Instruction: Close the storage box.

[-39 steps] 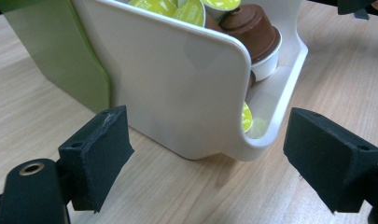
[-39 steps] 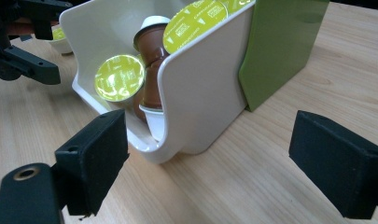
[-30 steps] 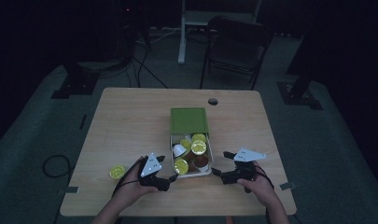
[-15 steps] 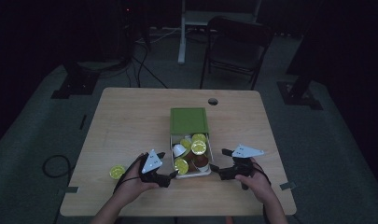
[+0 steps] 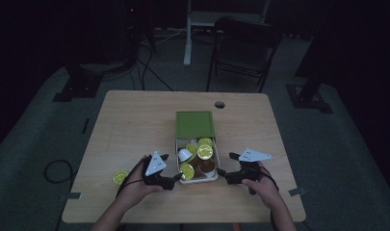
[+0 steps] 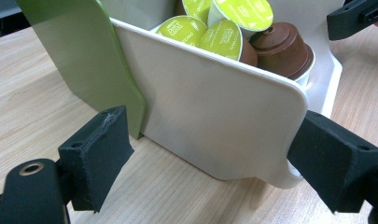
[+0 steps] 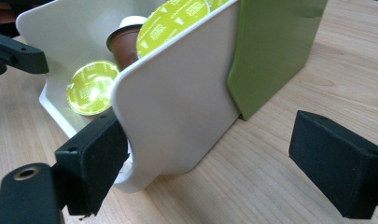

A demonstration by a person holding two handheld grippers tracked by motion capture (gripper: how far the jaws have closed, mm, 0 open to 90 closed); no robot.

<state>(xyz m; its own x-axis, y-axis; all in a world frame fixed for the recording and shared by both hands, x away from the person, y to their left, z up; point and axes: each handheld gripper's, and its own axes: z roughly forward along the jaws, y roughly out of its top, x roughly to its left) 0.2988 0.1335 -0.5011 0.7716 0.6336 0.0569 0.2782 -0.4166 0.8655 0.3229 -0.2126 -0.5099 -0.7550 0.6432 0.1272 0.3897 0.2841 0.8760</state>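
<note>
Lower capsules (image 6: 280,49) hidden behind white tray wall (image 6: 214,112)

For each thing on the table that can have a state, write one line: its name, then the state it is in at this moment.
white drawer: pulled out of its sleeve, full of capsules.
green sleeve: flat on the table, drawer half out.
capsules in the drawer: sealed, heaped at angles.
loose capsule: alone on the table, lid up.
left gripper: open, jaws astride the drawer's side wall.
right gripper: open, at the opposite wall.
</note>
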